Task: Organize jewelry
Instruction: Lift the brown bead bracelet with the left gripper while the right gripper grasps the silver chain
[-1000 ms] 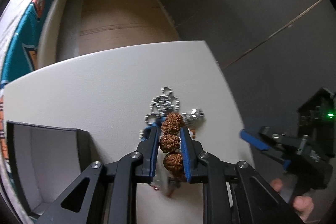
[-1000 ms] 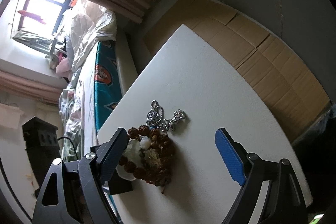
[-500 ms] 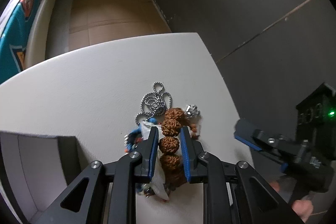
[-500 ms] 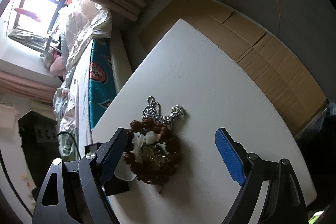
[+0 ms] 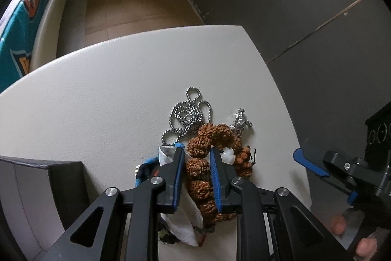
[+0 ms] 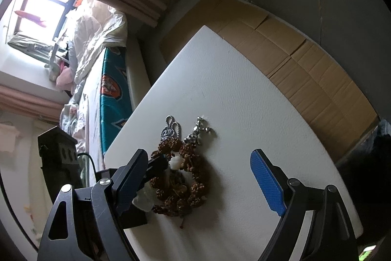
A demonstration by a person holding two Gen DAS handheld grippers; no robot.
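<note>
A string of big brown seed beads (image 5: 199, 168) lies in a pile of jewelry on the white table (image 5: 97, 94). My left gripper (image 5: 196, 153) is shut on the brown beads, which run between its blue pads. A silver ball chain (image 5: 188, 111) and a small silver pendant (image 5: 240, 120) lie just beyond. Blue beads (image 5: 146, 166) and a clear plastic bag (image 5: 188, 214) sit under the fingers. In the right wrist view the brown beads (image 6: 180, 187) and silver chain (image 6: 171, 130) lie ahead of my right gripper (image 6: 195, 175), which is open wide and empty.
An open box with dark walls and a pale inside (image 5: 36, 199) stands at the left of the table. The table's right edge (image 5: 281, 94) drops to a dark floor. A bed with a teal cover (image 6: 110, 94) stands beyond the table. Cardboard (image 6: 293, 58) covers the floor.
My left gripper has drawn back with the brown beads, pulling them clear of the silver chain. The right gripper stayed open and shifted slightly.
</note>
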